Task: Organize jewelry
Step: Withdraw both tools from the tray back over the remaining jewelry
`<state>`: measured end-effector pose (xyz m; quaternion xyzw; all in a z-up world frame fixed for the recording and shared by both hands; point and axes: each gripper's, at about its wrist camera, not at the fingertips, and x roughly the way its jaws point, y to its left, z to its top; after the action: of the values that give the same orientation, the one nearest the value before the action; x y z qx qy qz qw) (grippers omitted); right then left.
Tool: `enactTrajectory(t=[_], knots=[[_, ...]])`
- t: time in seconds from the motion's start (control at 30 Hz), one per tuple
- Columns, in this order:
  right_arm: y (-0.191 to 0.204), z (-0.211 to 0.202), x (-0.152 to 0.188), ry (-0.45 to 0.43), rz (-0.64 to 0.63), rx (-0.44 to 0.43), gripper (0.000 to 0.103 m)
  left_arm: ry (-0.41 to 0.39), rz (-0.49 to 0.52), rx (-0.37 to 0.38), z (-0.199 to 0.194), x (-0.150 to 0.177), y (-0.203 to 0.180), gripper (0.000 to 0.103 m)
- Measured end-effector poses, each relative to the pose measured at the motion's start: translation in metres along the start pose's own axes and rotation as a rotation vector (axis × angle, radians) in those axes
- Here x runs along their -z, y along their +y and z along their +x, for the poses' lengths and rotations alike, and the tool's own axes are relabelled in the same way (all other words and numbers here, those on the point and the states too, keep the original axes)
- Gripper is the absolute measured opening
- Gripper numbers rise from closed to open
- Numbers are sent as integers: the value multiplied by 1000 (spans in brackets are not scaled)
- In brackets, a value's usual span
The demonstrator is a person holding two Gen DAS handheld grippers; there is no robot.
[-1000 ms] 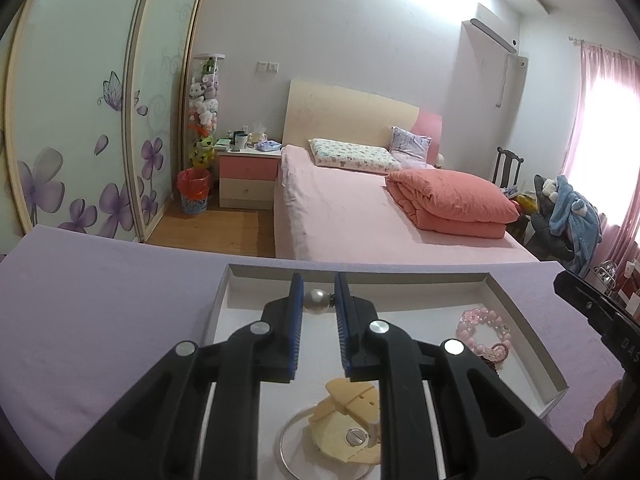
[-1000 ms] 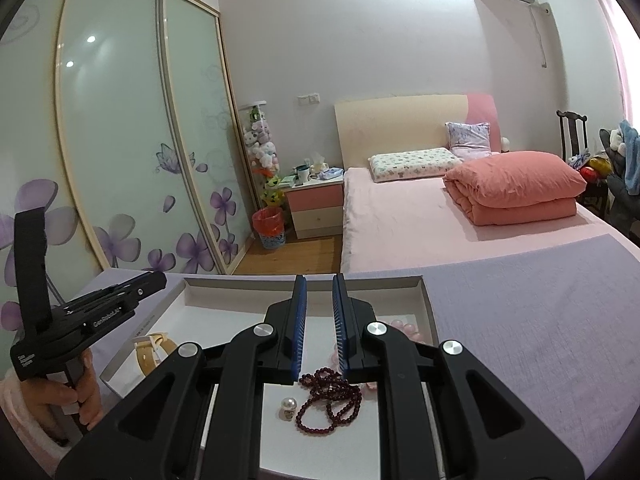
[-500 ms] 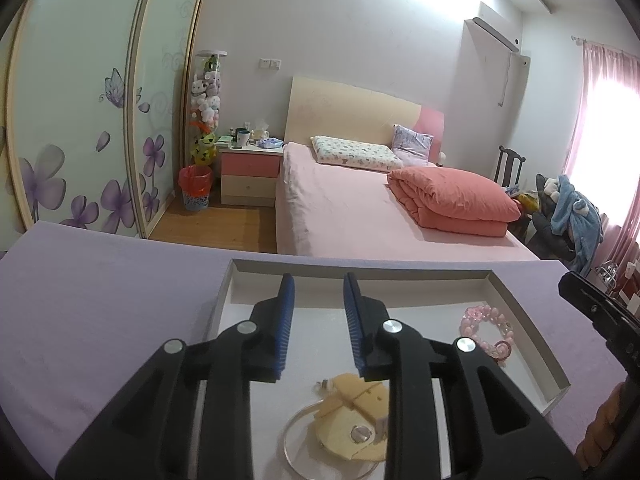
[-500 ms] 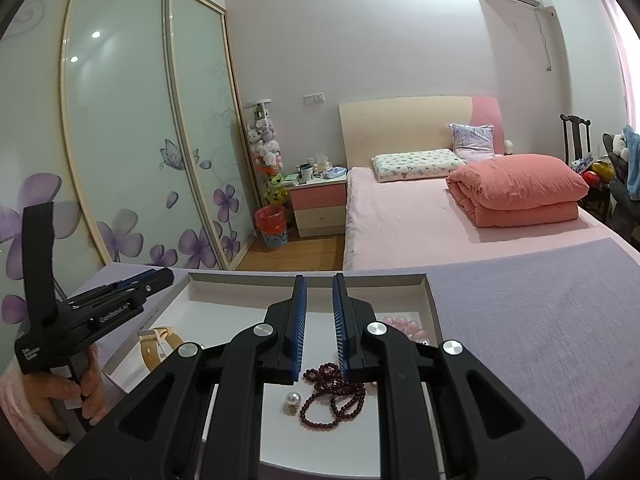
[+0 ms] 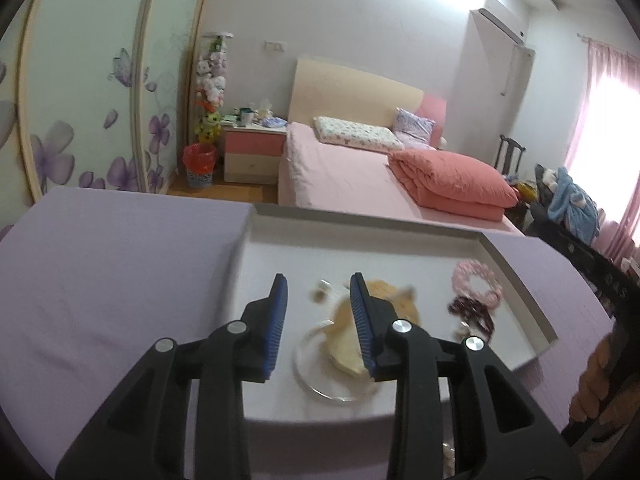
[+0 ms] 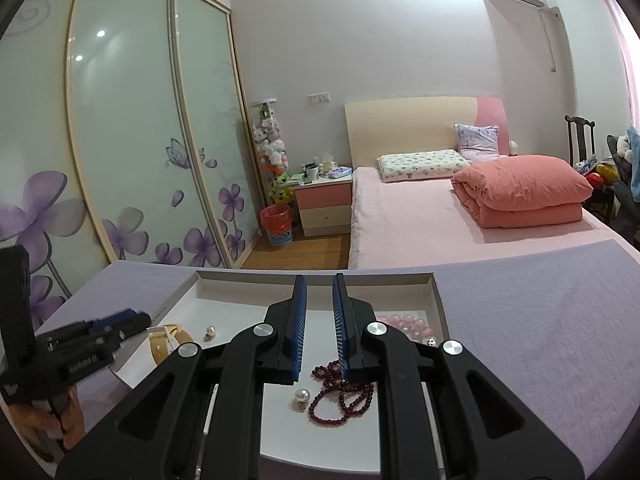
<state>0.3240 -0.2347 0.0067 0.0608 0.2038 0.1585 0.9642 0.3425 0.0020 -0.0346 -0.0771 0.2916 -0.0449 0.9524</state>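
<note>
Jewelry sits in white tray (image 6: 438, 300) on lilac cloth: dark red bead strand (image 6: 344, 396), pearl (image 6: 302, 396), pink bracelet (image 6: 404, 324), tan strap (image 6: 170, 340). L gripper (image 5: 318, 292) jaws wide apart, empty, above tray; R gripper (image 6: 320, 292) jaws apart w/ narrow gap, empty, over beads.

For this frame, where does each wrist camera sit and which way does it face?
Left wrist: sits behind the open left gripper, looking across the white tray toward the bed; the person's other hand shows at right.
Right wrist: sits behind the open right gripper, facing the same tray and the dark red bead string; the left gripper appears at left.
Shared: tray, pink bead bracelet, bed.
</note>
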Motion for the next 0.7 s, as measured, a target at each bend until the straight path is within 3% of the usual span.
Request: enactTrajectory(t=[0.33, 0.43, 0.7], knots=[[-4, -2, -3, -9, 16, -4, 15, 19, 24, -3, 44, -14, -47, 36], [-7, -3, -4, -14, 23, -3, 15, 10, -6, 13, 45, -19, -46, 36], [-5, -10, -2, -14, 16, -2, 15, -8, -14, -36, 23, -22, -27, 39]])
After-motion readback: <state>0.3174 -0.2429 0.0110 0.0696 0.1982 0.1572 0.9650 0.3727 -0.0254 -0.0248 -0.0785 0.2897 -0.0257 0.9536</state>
